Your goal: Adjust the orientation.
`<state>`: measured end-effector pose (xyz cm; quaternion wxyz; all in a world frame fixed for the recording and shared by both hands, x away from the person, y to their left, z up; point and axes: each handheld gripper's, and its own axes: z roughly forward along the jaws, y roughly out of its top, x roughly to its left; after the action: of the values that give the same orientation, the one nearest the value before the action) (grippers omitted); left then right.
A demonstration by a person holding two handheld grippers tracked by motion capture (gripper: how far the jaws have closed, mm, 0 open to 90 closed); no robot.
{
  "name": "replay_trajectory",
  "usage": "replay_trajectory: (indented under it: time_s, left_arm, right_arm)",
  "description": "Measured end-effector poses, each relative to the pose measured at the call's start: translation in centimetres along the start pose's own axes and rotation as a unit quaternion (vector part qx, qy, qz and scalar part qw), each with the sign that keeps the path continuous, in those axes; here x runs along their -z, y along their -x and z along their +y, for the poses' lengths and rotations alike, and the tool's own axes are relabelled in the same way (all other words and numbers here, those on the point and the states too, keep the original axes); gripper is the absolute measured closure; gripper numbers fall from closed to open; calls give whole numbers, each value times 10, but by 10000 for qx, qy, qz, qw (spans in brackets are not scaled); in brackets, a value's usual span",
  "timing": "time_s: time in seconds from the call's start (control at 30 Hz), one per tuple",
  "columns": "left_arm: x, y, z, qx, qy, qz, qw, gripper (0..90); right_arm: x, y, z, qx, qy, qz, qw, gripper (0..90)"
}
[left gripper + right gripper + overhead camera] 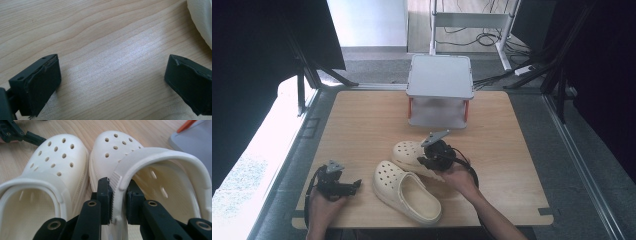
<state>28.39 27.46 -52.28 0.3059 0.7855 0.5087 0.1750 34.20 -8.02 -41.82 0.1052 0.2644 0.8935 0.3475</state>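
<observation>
Two cream clogs with holes in the toes lie side by side on the wooden table (362, 115). The nearer, left clog (404, 192) (57, 162) is free. My right gripper (429, 161) (117, 192) is shut on the heel strap of the right clog (408, 151) (117, 145), one jaw inside the strap and one outside. My left gripper (351, 186) (112, 75) stands open low over bare wood, left of the left clog, with nothing between its jaws. An edge of that clog (202, 17) shows at the top right of the left gripper view.
A small grey stand with orange legs (439, 77) (195, 142) sits at the table's far edge, beyond the clogs. Dark panels flank the table on both sides. Cables lie on the floor behind it.
</observation>
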Motion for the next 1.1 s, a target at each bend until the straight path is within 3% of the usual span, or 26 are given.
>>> replay_trajectory:
  time_s: [0.1,0.27,0.6,0.7,0.87,1.1]
  left_arm:
    - [0,0,0,-16,0,3,10000,7]
    - [0,0,0,-12,-1,2,10000,7]
    - [0,0,0,-9,3,2,10000,7]
    - [0,0,0,-8,4,2,10000,7]
    - [0,0,0,-5,4,-4,10000,8]
    - [0,0,0,-10,-3,-7,10000,8]
  right_arm:
    - [-6,-4,-1,24,-61,36,10000,770]
    - [-10,-2,-10,-158,-211,488,9985,772]
    - [-11,0,-25,-303,-300,932,9947,751]
    - [-12,-2,-25,-199,-252,990,9946,664]
    - [1,2,-21,-122,-85,852,9963,437]
    - [21,2,-26,64,-70,852,9963,295]
